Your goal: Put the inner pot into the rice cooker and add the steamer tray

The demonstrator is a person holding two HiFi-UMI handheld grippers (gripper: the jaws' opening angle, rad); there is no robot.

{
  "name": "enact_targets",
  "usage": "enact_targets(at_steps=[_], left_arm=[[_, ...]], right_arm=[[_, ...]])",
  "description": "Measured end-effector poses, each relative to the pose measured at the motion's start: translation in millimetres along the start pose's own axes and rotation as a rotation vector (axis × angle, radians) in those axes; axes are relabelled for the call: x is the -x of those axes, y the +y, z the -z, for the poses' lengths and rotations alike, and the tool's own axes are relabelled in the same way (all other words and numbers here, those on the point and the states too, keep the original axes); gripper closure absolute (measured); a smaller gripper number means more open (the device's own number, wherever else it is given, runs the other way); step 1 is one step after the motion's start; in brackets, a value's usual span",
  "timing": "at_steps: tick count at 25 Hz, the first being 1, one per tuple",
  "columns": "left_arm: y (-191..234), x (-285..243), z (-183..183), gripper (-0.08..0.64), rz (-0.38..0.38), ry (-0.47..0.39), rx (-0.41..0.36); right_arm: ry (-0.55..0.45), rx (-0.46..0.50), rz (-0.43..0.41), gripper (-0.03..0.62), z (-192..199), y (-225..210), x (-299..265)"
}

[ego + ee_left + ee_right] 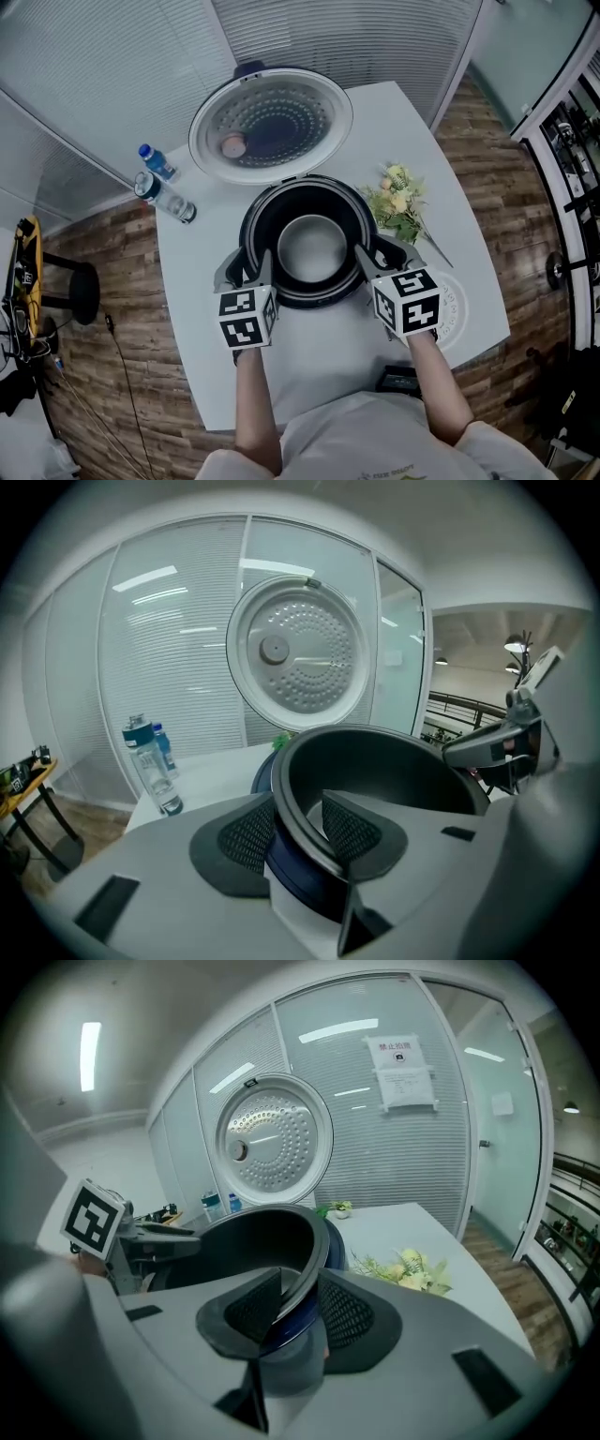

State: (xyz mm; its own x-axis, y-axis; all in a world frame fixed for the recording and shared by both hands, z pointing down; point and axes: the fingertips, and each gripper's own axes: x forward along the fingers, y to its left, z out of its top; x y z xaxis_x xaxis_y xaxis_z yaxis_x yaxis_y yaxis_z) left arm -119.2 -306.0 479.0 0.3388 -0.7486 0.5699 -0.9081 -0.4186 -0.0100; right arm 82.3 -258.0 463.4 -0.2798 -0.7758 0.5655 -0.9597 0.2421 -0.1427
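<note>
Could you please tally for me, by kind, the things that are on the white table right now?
Rice cooker: 1
Inner pot: 1
Water bottles: 2
Bunch of flowers: 1
White round tray: 1
Small dark object at the near edge, too hidden to name: 1
Total: 7

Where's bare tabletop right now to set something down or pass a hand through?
Free: the near strip of the table between the forearms, before the rice cooker; the left strip from the water bottles to the left gripper; the far right corner beyond the flowers. Crowded: the cooker's flanks, where the left gripper and right gripper straddle the inner pot rim.
</note>
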Motion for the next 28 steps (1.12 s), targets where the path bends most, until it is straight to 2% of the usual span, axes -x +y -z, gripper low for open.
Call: enact_targets(at_steps=[9,19,25,28], left_arm=[[2.1,3.4,0.5,0.383,0.009,-0.001,-0.001],[1.1,44.5,-10.1,0.383,0.018,-0.071,0.031],[-17.2,80.9,-9.6,0.383,0.075,-0.110,0.027],[-33.0,100.8,-7.1,0.383,0.137,-0.132,0.041]], right_arm=[[-0.041,-0.032,-0.015,0.460,-2.9,-1.3,5.0],[-0.100,-0.029,-0.013,0.460,-10.2,10.8,42.3],[-0.138,-0.013,0.007,0.453,-6.9,29.8,81.2],[-0.147,-0.017,0.026,0.448,2.4,39.0,100.5]])
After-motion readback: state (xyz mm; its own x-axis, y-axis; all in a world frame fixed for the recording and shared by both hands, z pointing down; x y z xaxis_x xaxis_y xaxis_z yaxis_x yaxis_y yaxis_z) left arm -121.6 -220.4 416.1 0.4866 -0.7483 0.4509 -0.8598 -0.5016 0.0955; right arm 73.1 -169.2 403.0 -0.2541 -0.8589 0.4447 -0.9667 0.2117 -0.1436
